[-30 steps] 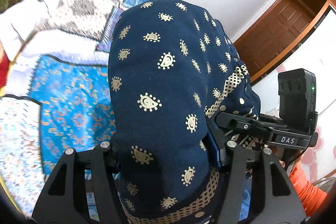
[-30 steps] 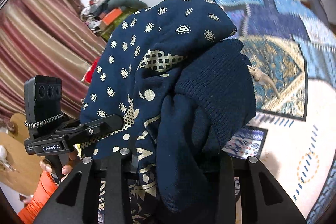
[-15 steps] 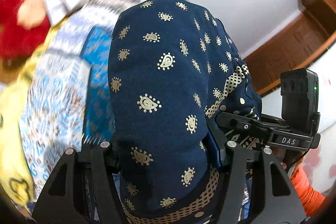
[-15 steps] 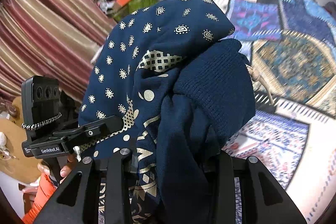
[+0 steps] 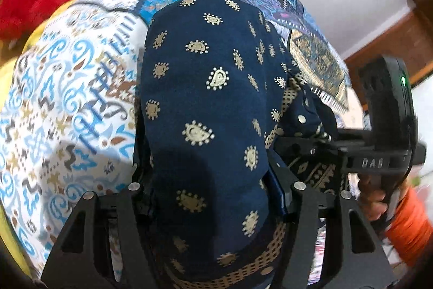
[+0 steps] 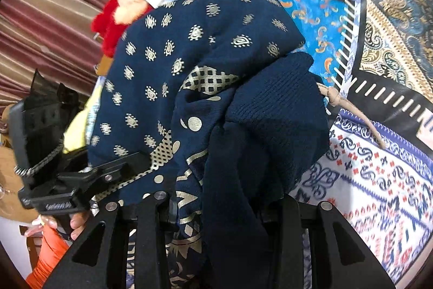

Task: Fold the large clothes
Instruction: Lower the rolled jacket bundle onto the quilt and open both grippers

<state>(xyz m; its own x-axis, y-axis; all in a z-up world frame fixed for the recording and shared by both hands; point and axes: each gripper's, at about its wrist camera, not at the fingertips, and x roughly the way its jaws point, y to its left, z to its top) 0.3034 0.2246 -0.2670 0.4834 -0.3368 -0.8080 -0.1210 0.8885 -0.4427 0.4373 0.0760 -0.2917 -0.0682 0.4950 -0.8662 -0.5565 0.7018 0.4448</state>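
Over the patchwork bedspread point(image 5: 81, 88), both tools carry 1 navy garment with gold paisley print point(image 5: 211, 104), bunched and draped over the fingers so that it fills the middle of each wrist view. The left tool point(image 5: 209, 188) is clenched on a thick wad of the printed cloth; its jaws have just eased slightly wider, yet the fabric is packed between them and looks gripped. The right tool point(image 6: 216, 205) grasps a narrower bundle of the same garment, where the ribbed navy cuff or hem point(image 6: 273, 110) and a gold-lattice border fold over each other. Seen from the left wrist, the right tool sits at about 3 o'clock, just beside the cloth, with the person's hand and orange sleeve point(image 5: 406, 221) behind it; from the right wrist, the left tool shows at about 8 o'clock. So the garment's held edge seems to run roughly side to side between the 2 tools, and the rest of it mounds forward toward 12 o'clock, above the bed. Both tools point steeply down at the bedspread, which lies near beneath the cloth. The coming move, as I judge it, is to lay the garment flat, so neither hand is nearer: each already holds its end. A beige cord point(image 6: 349, 110) lies on the bedspread at 3 o'clock of the right tool.
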